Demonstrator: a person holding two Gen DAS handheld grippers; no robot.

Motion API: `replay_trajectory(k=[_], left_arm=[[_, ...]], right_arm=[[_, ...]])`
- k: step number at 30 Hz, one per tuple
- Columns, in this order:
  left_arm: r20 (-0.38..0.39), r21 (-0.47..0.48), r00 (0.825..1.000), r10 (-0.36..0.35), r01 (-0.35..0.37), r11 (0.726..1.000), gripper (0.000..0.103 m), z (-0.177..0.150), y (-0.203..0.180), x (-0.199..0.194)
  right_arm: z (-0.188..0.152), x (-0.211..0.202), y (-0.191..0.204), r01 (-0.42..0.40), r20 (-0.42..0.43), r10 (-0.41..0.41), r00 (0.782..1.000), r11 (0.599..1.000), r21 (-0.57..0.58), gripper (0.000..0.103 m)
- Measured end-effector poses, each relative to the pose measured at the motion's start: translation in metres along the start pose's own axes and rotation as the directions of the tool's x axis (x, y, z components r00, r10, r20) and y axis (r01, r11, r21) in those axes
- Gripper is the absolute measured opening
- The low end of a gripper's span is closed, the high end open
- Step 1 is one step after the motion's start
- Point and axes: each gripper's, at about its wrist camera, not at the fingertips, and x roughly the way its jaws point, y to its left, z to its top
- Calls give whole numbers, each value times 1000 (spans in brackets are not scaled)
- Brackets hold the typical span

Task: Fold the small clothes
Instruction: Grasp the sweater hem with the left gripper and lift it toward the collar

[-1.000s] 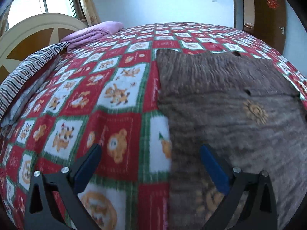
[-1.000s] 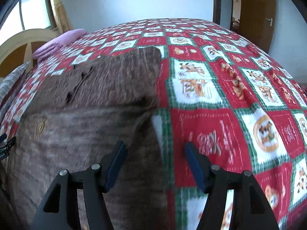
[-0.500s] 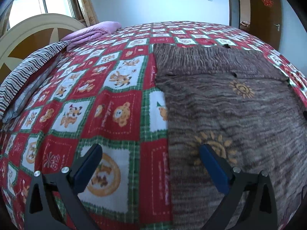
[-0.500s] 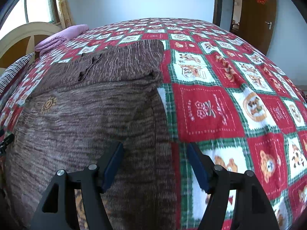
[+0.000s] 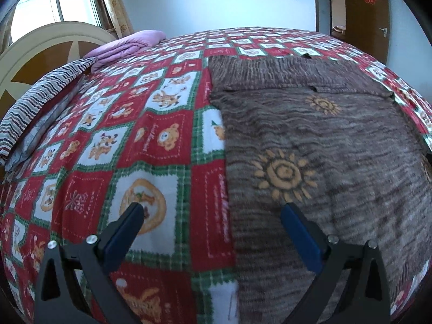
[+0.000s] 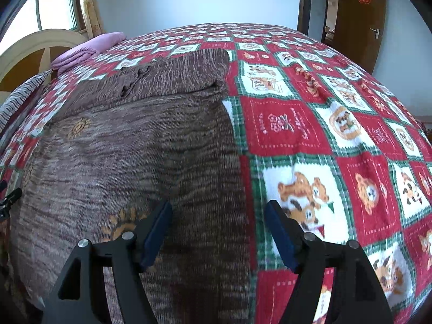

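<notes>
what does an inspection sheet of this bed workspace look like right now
surface: bed quilt, red, green and white patchwork, lying flat
job's things: brown knit garment with sun motifs spread on the quilt, far end folded over
clutter: purple blanket and striped pillow at the headboard end
grippers: left gripper open over the garment's left edge; right gripper open over its right edge, jaws just widening; nothing held
cables: nothing seen
surroundings: window, brown door
</notes>
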Motion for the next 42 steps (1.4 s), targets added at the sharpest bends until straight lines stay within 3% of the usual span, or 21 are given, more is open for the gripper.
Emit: replay_trajectory(k=[16,20,28,32,35,37,38,39,42], left_arm=[[-26,27,999,-47,48,998,103,-30,-5,-23],[-44,14,995,-90,91,996,96,-41,-1,-33],[-103,-14,973,-207,206,978,69,-64,-3,-47],[-107,-44,960,-258,254,966,60,-73,-6,-51],[-99,-38,957,-273,270,962,41,-79,-11,-53],[-89,-33,955,-283,281,959,15,-80,-12,-55],[-90,-45,946,-310,307,951,9,-80,-10,-56],[-93,-55,941,-327,323,945,9,-79,-9,-58],[-65,-50,945,-321,318,947,8,-75,-5,-68]], right_arm=[[-44,-26,2,-14,-33,13,999,1000,-9,78],[-56,-32,1,-18,-38,17,999,1000,-1,79],[-85,-45,1,-35,-43,34,998,999,-9,81],[-99,-49,-1,-46,-47,45,998,999,-10,83],[-106,-51,1,-40,-38,39,998,999,-29,83],[-107,-51,2,-42,-43,40,998,998,-43,83],[-107,-51,1,-45,-49,43,998,998,-44,83],[-106,-52,0,-54,-57,52,997,998,-39,83],[-105,-56,-5,-88,-63,87,994,996,-17,83]])
